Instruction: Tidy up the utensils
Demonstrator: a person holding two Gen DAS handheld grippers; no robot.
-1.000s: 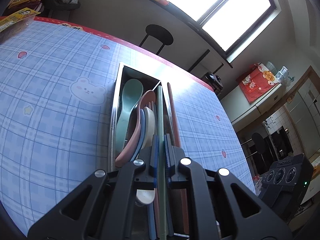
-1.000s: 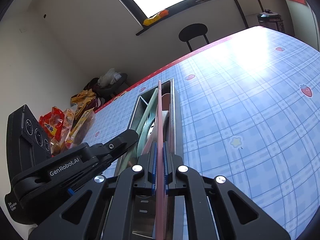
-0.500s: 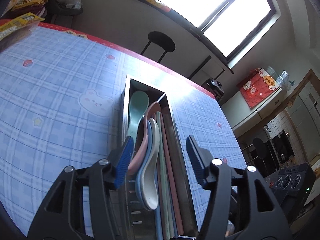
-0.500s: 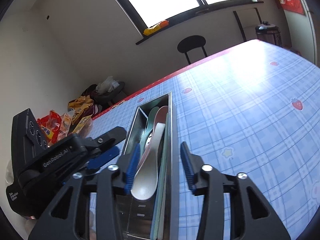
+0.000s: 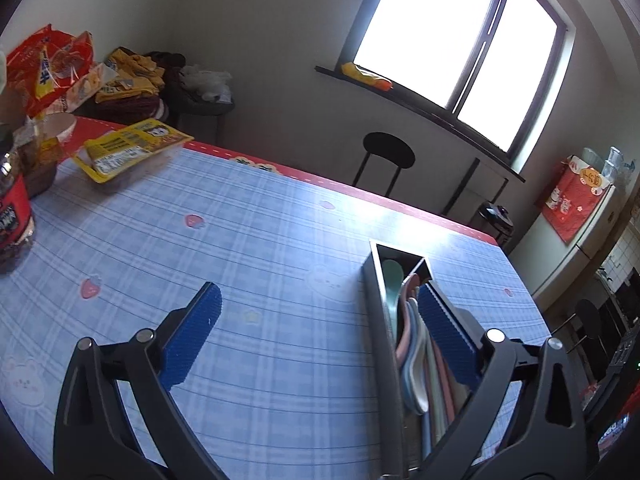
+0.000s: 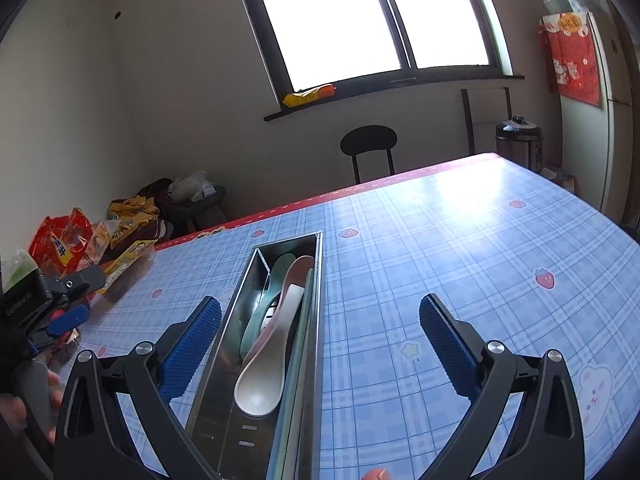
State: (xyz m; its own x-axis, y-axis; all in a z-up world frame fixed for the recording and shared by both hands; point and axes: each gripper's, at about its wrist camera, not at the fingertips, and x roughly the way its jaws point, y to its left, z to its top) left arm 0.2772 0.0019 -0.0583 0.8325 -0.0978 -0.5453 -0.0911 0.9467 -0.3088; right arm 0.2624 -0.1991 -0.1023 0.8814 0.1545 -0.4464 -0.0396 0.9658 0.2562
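Note:
A long steel utensil tray (image 6: 236, 308) lies on the blue checked tablecloth and holds pastel spoons (image 6: 266, 380) and chopsticks (image 6: 298, 364). It also shows in the left wrist view (image 5: 376, 320), with the spoons (image 5: 412, 368) inside. My right gripper (image 6: 320, 344) is open and empty, raised over the tray's near end. My left gripper (image 5: 318, 340) is open and empty, to the left of the tray, with its right finger over the tray. The left gripper also shows at the left edge of the right wrist view (image 6: 52, 312).
Snack packets (image 5: 48, 68), a yellow pack (image 5: 132, 148) and a red-labelled jar (image 5: 12, 216) stand at the table's left end. A black stool (image 6: 370, 148) stands beyond the red far edge. A person's hand (image 6: 24, 400) shows at lower left.
Both grippers let go of a chopstick each into the tray, opened wide and pulled back. The left gripper has swung away to the left of the tray.

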